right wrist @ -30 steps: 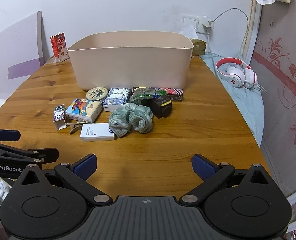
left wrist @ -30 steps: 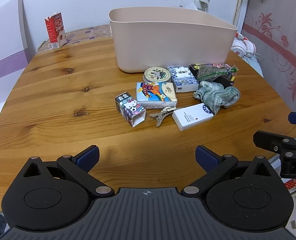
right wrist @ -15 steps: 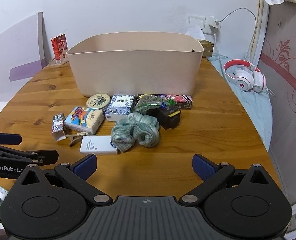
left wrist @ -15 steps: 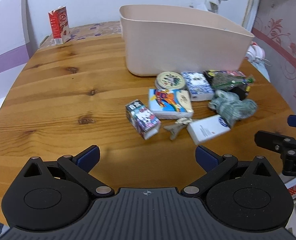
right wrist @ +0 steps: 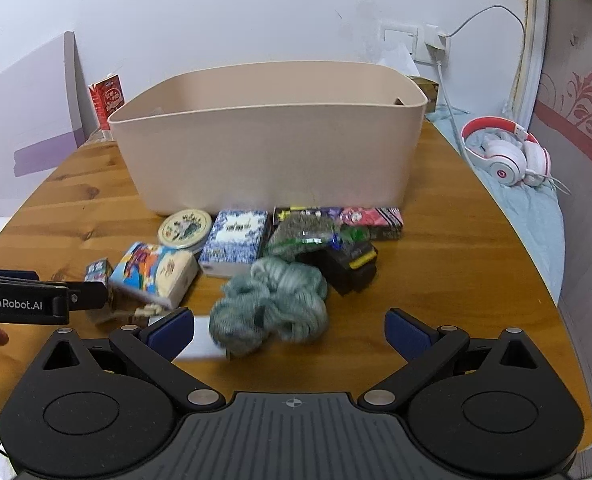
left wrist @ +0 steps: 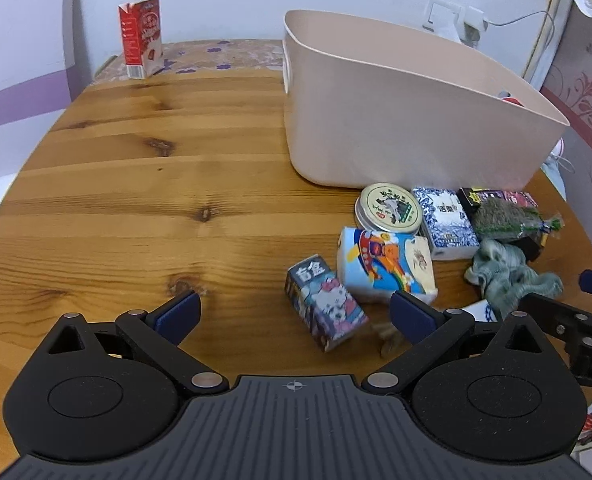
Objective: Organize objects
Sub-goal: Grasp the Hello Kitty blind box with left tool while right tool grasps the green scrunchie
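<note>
Both tools, left tool [left wrist: 294, 312] and right tool [right wrist: 290, 330], have advanced toward the clutter, jaws wide and empty; green cloth [right wrist: 272, 306], cartoon box [left wrist: 326, 304] and round tin [left wrist: 388, 212] lie before the beige bin [right wrist: 272, 136] on the tabletop [left wrist: 136, 200].

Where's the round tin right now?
The round cream-lidded metal tin lies on the wooden table, left end of the clutter, just before the beige plastic bin and beside the blue-and-white patterned box.

"GenRobot.AI" in white on black left gripper [right wrist: 24, 303] arm at left edge, "盲盒" on small Hello Kitty box [left wrist: 325, 302] lower centre, other labels unreadable
</note>
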### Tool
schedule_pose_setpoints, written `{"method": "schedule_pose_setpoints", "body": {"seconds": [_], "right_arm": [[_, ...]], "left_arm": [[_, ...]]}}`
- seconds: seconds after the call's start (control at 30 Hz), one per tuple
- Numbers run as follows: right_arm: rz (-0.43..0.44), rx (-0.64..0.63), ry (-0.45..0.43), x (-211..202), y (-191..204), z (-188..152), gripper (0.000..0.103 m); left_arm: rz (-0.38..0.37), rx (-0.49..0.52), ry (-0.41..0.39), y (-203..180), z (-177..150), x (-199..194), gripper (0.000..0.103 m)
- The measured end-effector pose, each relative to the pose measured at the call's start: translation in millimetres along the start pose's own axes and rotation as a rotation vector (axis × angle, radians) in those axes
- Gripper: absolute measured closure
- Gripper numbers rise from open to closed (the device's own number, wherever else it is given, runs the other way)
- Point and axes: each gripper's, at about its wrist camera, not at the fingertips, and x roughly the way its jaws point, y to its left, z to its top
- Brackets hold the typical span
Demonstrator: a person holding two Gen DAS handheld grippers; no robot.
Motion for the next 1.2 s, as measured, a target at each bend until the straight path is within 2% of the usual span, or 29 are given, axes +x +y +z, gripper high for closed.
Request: {"method": "schedule_pose_setpoints", "body": {"seconds": [0.07, 0.13, 0.17, 0.3, 0.33, 0.4, 0.43, 0.47, 0.5, 0.63, 0.8, 1.2], "right_arm": [[0.0, 0.001, 0.006, 7.3, 0.1, 3.8, 0.004], [-0.001, -0.004, 0.017, 15.0, 1.0, 7.0, 0.008], [-0.002, -0.007, 0.023, 18.4, 1.4, 8.0, 0.009], [0.0, -0.01, 0.059, 29.9, 1.6, 6.3, 0.017], [0.002, -0.003, 0.068, 32.1, 0.5, 5.3, 0.021], [0.018, 0.017, 0.083, 35.2, -1.9, 3.8, 0.029], [0.035, 0.034, 0.075, 34.5, -4.3, 3.0, 0.037], [0.038, 0.04, 0.073, 34.0, -5.0, 2.7, 0.043], [0.035, 0.038, 0.073, 34.0, -5.2, 2.4, 0.054], [0.022, 0.028, 0.073, 35.1, -5.2, -1.1, 0.07], [0.022, 0.035, 0.062, 29.9, -7.1, -2.3, 0.078], [0.031, 0.044, -0.035, -15.5, -15.9, 2.7, 0.079]], "left_arm": [[0.006, 0.012, 0.005, -2.7, 2.0, 6.7, 0.004], [0.015, 0.028, 0.028, -5.1, 2.3, 14.1, 0.012], [0.016, 0.032, 0.047, -5.7, 1.4, 16.9, 0.019], [0.026, 0.06, 0.055, -7.9, -0.5, 16.5, 0.025], [0.024, 0.056, 0.053, -6.8, -0.5, 15.8, 0.027], [0.028, 0.057, 0.045, -5.2, -0.4, 14.7, 0.036], [0.034, 0.064, 0.039, -5.2, -0.7, 14.3, 0.039], [0.041, 0.077, 0.031, -5.8, -1.2, 14.1, 0.045], [0.045, 0.091, 0.024, -6.7, -2.2, 13.6, 0.052], [0.022, 0.113, 0.004, -6.1, -3.8, 10.7, 0.078], [0.001, 0.091, 0.0, 0.6, -2.7, 7.1, 0.08], [-0.041, 0.083, -0.095, -0.2, 7.0, -31.2, 0.08]]}}
